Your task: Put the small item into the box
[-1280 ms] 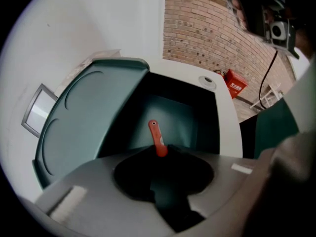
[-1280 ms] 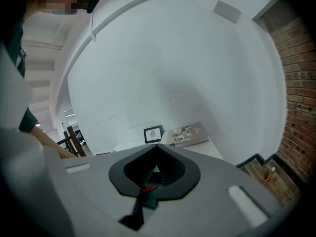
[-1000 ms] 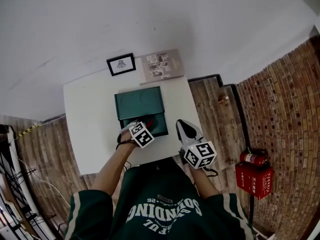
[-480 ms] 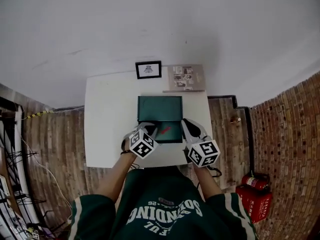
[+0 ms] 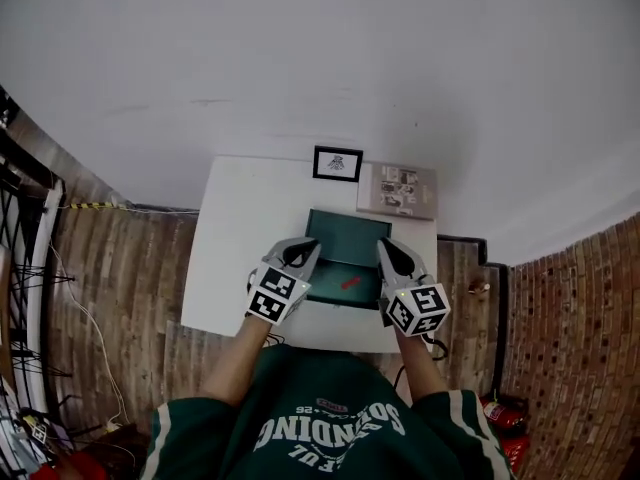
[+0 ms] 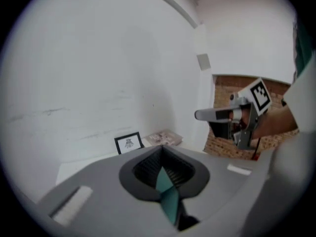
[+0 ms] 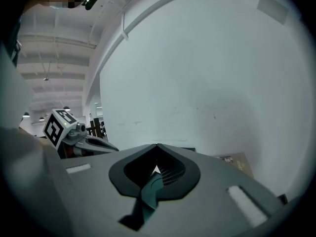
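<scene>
Overhead, in the head view, a white tabletop (image 5: 230, 258) is being shown at the centre of the frame, with an open green box (image 5: 345, 233) lying on its right half. A small red item (image 5: 350, 282) is lying inside the box, in the lower part of it, touched by neither tool. The left hand-held gripper (image 5: 303, 250) is being held over the box's left edge and the right hand-held gripper (image 5: 388, 248) over its right edge, with the red item lower in the frame between the two bodies. A framed picture (image 5: 337, 163) and a booklet (image 5: 398, 190) are being seen at the tabletop's upper edge, against the white wall.

Neither gripper view is showing the red item. What is being shown there instead is the jaw state, which cannot be read from above. In the left gripper view the jaws are being held together with nothing clamped, and only a teal sliver of the box is being glimpsed through the slot beneath them. The framed picture and the booklet are appearing just beyond the tips, and the right hand-held gripper is being seen at the right of the frame. In the right gripper view the jaws are likewise being held together and empty, with the left hand-held gripper at the left of the frame and the booklet at the lower right.
</scene>
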Demonstrator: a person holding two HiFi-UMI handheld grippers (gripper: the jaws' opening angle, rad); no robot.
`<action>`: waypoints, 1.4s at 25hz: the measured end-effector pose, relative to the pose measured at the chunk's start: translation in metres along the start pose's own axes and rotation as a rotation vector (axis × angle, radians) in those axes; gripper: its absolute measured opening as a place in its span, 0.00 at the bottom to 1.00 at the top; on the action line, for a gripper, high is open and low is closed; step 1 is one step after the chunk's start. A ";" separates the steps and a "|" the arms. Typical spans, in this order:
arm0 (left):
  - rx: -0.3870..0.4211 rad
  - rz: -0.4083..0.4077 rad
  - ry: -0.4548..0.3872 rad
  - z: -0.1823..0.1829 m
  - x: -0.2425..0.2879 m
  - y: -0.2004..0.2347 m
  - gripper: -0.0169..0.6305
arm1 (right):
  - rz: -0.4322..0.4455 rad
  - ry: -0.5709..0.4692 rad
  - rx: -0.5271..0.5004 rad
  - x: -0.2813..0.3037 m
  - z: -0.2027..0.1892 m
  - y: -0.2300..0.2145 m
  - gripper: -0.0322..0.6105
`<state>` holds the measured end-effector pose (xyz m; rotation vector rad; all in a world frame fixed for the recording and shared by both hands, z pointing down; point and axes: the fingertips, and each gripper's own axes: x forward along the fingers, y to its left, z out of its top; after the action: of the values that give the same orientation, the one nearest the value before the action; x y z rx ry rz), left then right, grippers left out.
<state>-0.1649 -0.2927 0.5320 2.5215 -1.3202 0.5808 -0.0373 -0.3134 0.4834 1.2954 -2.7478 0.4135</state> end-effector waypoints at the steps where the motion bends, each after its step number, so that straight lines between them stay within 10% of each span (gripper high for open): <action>1: -0.027 0.012 -0.041 0.007 -0.005 0.008 0.11 | 0.006 -0.009 -0.013 0.002 0.005 0.003 0.05; 13: -0.066 0.098 -0.225 0.044 -0.047 0.046 0.11 | 0.016 -0.049 -0.073 -0.005 0.015 0.010 0.05; 35: -0.102 0.037 -0.180 0.021 -0.031 0.026 0.11 | -0.002 -0.030 -0.061 -0.018 0.002 0.009 0.05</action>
<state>-0.1971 -0.2927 0.5001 2.5192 -1.4213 0.2909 -0.0323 -0.2953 0.4767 1.3004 -2.7594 0.3102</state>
